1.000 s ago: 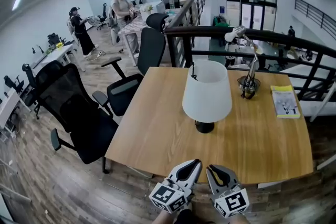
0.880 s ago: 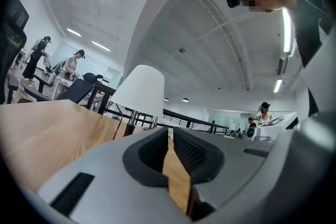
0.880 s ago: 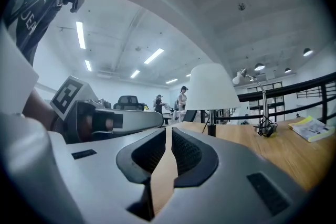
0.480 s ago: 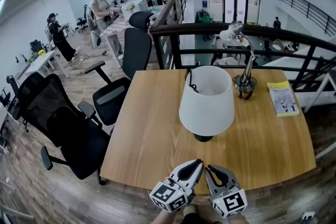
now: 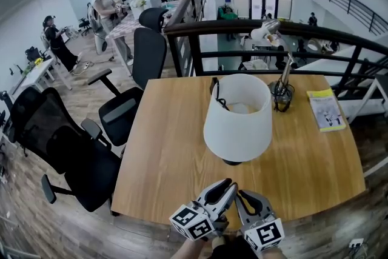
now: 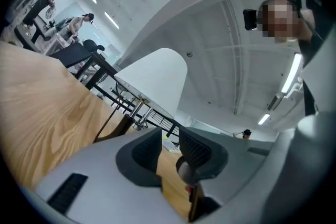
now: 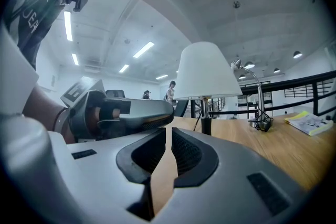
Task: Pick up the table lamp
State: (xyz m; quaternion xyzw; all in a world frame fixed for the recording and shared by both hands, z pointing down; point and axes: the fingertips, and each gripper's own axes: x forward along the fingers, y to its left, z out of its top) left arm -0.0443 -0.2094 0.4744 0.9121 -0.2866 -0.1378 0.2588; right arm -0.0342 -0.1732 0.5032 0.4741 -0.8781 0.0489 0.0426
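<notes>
The table lamp has a white shade (image 5: 237, 121) on a black base (image 5: 232, 161) and stands upright in the middle of the wooden table (image 5: 170, 148). Both grippers hover side by side at the table's near edge, a short way in front of the lamp and apart from it. My left gripper (image 5: 223, 190) is rolled to one side; its jaws are opening, with only bare table between them (image 6: 170, 136). My right gripper (image 5: 242, 198) is shut on nothing (image 7: 168, 134). In the right gripper view the lamp shade (image 7: 205, 71) stands straight ahead, while the left gripper view shows the shade (image 6: 157, 78) tilted.
A silver desk lamp (image 5: 282, 79) with a coiled cable stands at the table's far right, and a yellow booklet (image 5: 326, 110) lies beside it. Black office chairs (image 5: 127, 109) (image 5: 66, 151) stand to the left. A dark railing (image 5: 242, 30) runs behind the table. People stand far back left.
The lamp now looks larger and nearer. Both grippers have edged forward toward it. The left gripper has rolled and its jaws have parted.
</notes>
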